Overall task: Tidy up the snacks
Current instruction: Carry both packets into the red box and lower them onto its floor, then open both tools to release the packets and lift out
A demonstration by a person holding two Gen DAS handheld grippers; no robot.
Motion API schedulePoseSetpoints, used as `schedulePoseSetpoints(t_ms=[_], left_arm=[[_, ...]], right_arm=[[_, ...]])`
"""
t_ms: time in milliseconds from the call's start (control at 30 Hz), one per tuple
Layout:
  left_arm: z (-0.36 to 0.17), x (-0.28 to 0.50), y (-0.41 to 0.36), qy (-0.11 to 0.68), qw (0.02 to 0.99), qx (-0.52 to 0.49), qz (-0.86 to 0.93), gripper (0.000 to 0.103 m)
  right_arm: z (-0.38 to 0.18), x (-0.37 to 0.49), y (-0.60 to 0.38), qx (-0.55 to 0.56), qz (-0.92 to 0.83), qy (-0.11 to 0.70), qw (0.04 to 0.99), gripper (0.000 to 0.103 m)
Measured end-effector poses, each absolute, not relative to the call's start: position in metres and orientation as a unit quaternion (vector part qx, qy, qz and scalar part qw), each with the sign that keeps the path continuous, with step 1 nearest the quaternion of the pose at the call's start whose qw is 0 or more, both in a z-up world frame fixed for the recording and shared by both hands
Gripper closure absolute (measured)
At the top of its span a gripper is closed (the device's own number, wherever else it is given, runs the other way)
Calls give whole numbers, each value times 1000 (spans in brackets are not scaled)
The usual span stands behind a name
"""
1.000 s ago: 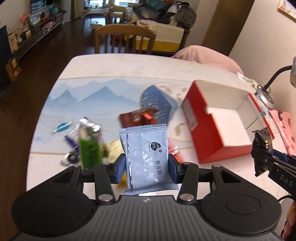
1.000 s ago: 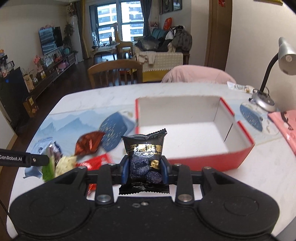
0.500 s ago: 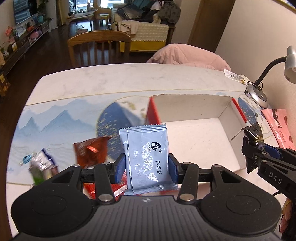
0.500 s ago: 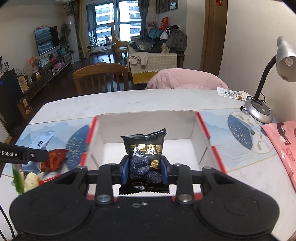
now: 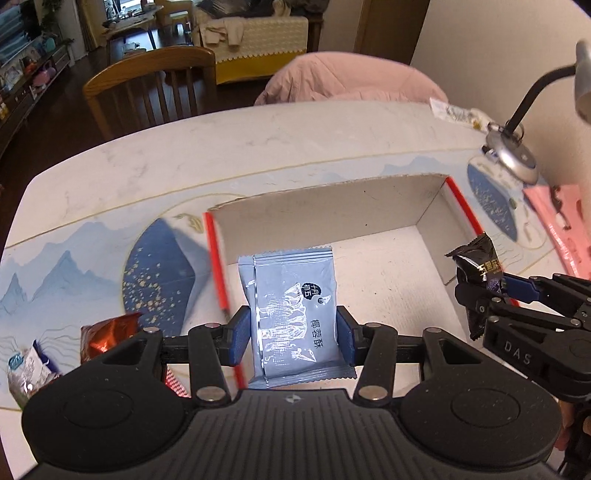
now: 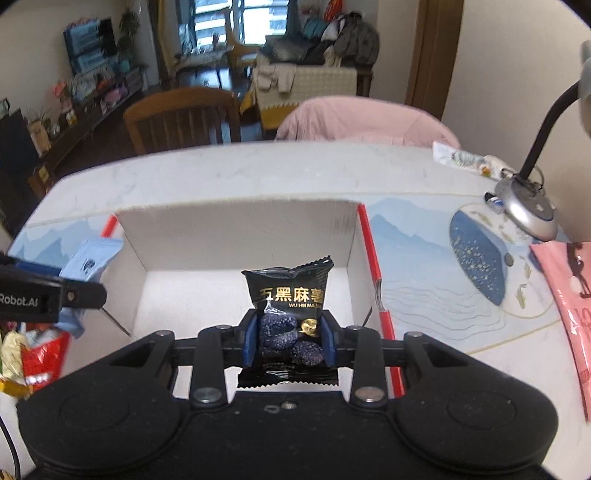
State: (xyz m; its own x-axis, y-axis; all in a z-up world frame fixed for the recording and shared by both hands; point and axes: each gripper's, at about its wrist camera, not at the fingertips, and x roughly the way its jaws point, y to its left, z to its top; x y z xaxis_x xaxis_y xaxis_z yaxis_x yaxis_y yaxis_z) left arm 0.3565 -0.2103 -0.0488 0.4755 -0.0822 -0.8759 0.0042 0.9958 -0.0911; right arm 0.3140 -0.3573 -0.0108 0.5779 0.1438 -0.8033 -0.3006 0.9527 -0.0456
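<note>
Both packets were held over the box: left tongs clamped on the blue packet, right tongs on the black packet. Release inside was judged next.

Light: soft, even daylight indoors; the window at the far end glows pale.
Glare: bright sheen on the blue-grey packet.
Shadows: faint, diffuse.
Blur: slight smear across table and background.
Distortion: fisheye bending, dark corners.

Glossy pale-blue foil snack packet; shiny black plastic snack wrapper; matt white cardboard box, red outside; smooth marble-look tabletop.
</note>
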Motion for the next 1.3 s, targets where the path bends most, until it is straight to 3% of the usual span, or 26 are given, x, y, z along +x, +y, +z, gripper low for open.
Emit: schedulePoseSetpoints(t_ms=[367, 933, 1300], left_arm=[[-95, 395, -247, 563, 825, 13, -36, 55], [-142, 395, -268, 618, 783, 49, -47, 55], [-139, 387, -264, 608, 791, 37, -47, 53]], right_arm=[[-48, 337, -348, -135, 170, 496, 841, 70], [-83, 341, -344, -174, 190, 537, 803, 69], [-79, 336, -346, -172, 191, 528, 810, 58]])
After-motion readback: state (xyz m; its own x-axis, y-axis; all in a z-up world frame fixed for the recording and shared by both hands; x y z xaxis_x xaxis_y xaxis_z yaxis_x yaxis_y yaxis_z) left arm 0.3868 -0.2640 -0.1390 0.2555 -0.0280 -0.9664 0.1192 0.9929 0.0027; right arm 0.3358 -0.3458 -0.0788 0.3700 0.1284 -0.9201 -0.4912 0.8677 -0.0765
